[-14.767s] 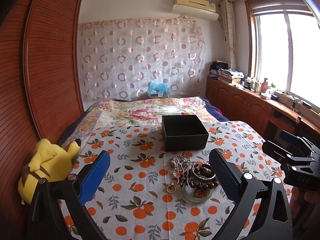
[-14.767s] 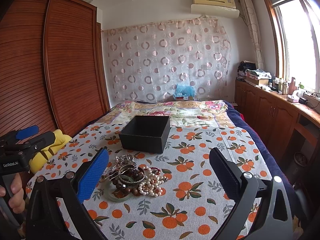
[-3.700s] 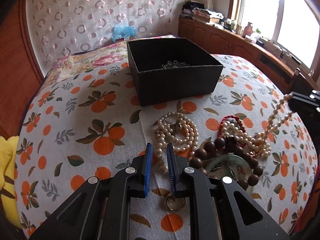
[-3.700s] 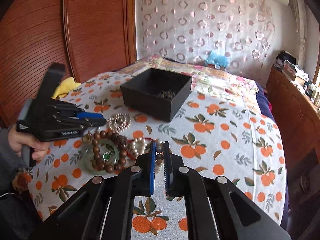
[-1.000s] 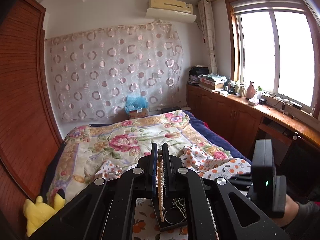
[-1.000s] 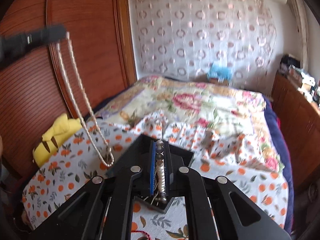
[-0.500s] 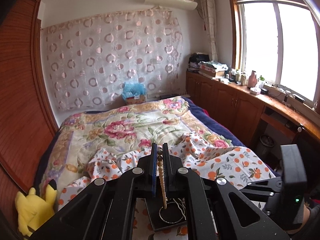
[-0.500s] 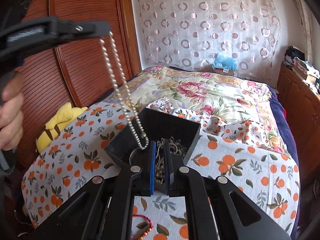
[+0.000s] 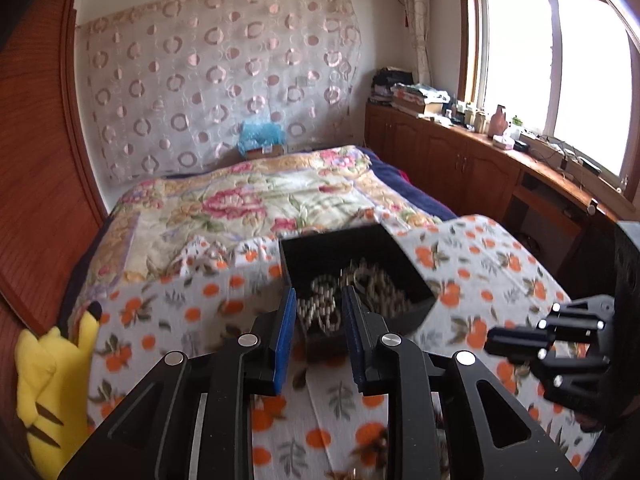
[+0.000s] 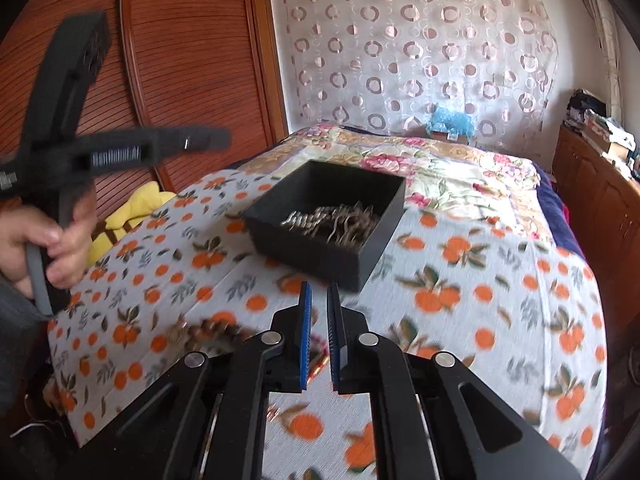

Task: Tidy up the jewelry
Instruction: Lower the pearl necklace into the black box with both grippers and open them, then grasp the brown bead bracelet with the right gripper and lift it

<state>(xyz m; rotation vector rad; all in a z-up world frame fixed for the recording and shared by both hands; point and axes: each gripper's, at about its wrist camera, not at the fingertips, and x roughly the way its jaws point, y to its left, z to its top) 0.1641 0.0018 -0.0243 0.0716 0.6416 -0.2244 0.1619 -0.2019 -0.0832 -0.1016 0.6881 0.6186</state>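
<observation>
A black open box sits on the orange-print cloth. Pearl strands and chains lie piled inside it. My left gripper is open and empty, just above the box's near edge. My right gripper is slightly open and empty, in front of the box. The right gripper's body also shows in the left wrist view. Blurred dark beads lie on the cloth at my right gripper's left.
A yellow plush toy lies at the bed's left edge beside the wooden wardrobe. A floral quilt covers the far bed. Wooden cabinets run under the window at right.
Both grippers have opened and let their pearl strands drop into the box. Both have pulled back and lowered; the strands now lie piled in the box.
</observation>
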